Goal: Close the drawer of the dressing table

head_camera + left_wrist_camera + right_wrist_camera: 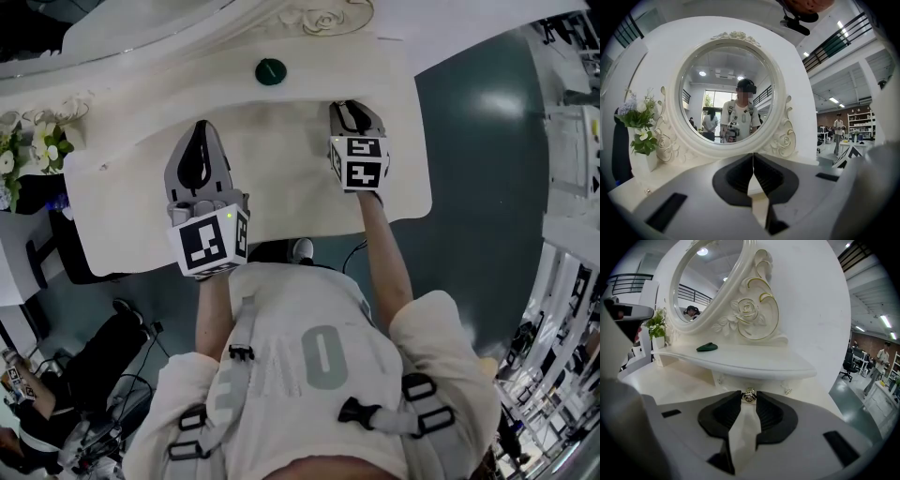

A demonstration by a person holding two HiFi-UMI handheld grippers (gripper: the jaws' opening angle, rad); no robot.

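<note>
The white dressing table [281, 178] fills the head view, with its raised shelf [754, 363] and round mirror [725, 91] at the back. A small drawer front [736, 381] sits under the shelf, and its metal knob [749, 396] is pinched between the tips of my right gripper [749, 398], which is shut on it. Seen from the head view, the right gripper [349, 105] reaches to the shelf's edge. My left gripper [753, 157] is shut with nothing in it and hovers over the table top [199, 127], pointing at the mirror. How far the drawer stands out is hidden.
A dark green object [270, 71] lies on the shelf. A vase of white flowers [37, 145] stands at the table's left end. The table's right edge drops to a dark floor [478, 187]. Other people and desks show in the room behind.
</note>
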